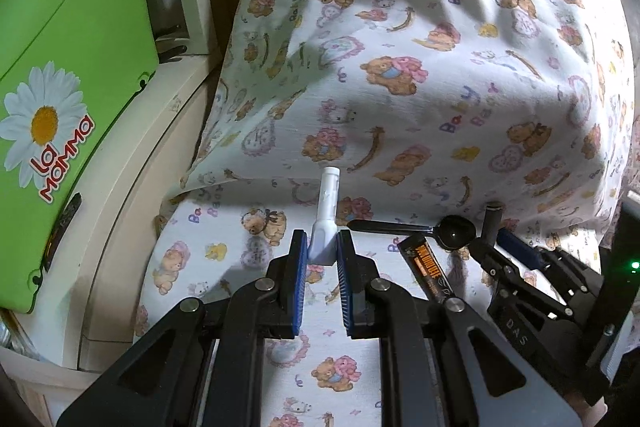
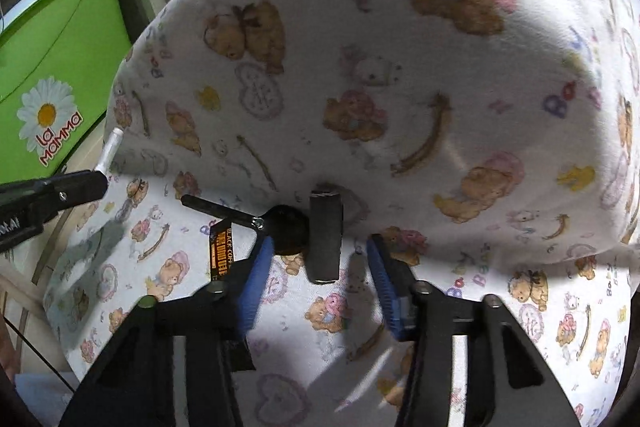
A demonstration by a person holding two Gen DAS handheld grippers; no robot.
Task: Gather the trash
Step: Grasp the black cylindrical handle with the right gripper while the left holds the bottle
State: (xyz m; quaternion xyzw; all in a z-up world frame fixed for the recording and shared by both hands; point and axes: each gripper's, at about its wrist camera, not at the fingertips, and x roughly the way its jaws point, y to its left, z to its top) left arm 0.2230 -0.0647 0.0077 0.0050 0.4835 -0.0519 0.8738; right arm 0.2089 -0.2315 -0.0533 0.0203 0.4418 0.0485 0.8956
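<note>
Two tools at work over a bear-print bed

Nearest, the left tool (image 1: 323, 247) clamps a white plastic tube (image 1: 329, 201), pointing far. The right tool (image 2: 320, 259) stands half-wide around a black cylinder (image 2: 326, 237), pads apart from it, its long axis running near to far. Left of it: a spoon (image 2: 256, 219) and coffee packet (image 2: 222, 251); far left, a green bin (image 2: 60, 47).

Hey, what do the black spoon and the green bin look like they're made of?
Black spoon: likely plastic, glossy; its bowl shows small sharp highlights. Green bin: moulded plastic, smooth and slightly shiny, with a printed daisy logo on its side.
</note>
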